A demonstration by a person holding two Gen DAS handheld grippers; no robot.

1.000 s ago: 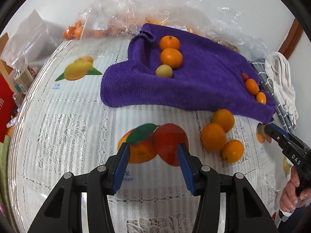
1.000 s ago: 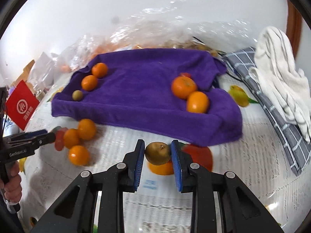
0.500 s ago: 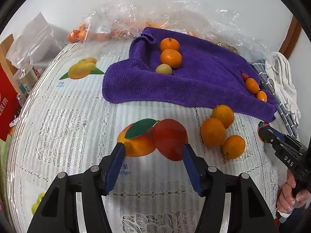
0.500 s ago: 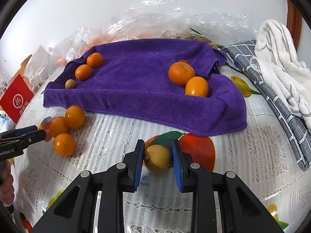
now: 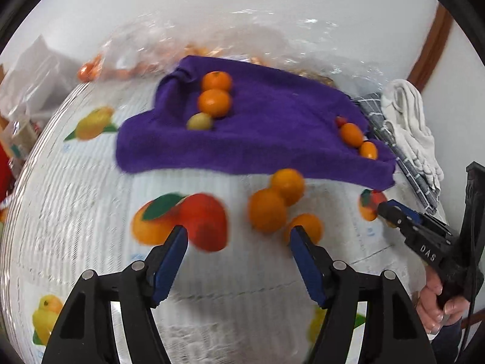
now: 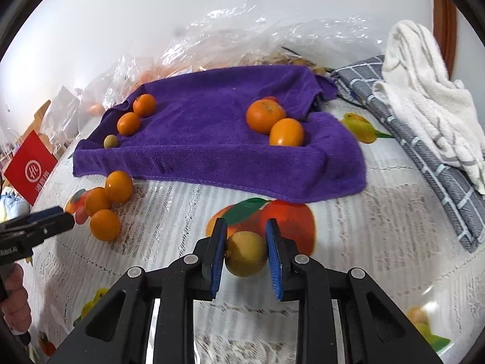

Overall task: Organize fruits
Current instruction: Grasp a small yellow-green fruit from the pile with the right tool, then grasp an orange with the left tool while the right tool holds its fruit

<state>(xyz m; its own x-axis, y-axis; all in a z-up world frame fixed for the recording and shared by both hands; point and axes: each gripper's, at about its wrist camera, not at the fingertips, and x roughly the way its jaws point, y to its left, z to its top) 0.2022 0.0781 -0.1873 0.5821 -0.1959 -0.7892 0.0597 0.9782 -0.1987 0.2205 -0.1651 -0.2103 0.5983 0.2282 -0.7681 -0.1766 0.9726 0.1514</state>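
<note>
A purple towel (image 6: 212, 139) lies across the back of the table. At its left end sit two oranges (image 6: 136, 115) and a small yellow-green fruit (image 6: 110, 141); near its right end sit two more oranges (image 6: 274, 123). Three loose oranges (image 5: 279, 203) lie in a cluster on the tablecloth in front of the towel. My right gripper (image 6: 246, 253) is shut on a yellow-brown round fruit (image 6: 246, 253) just above the cloth. My left gripper (image 5: 238, 239) has its jaws opening with nothing between them, the loose oranges just ahead to its right.
A fruit-printed lace tablecloth (image 6: 379, 242) covers the table. Clear plastic bags (image 6: 242, 30) with more fruit stand behind the towel. A white towel (image 6: 424, 97) on a grey checked cloth (image 6: 439, 176) lies at the right, a red box (image 6: 28, 170) at the left.
The left gripper's jaws have spread wider and it has swung toward the three loose oranges. The right gripper has drawn back from the purple towel, still holding the yellow-brown fruit.
</note>
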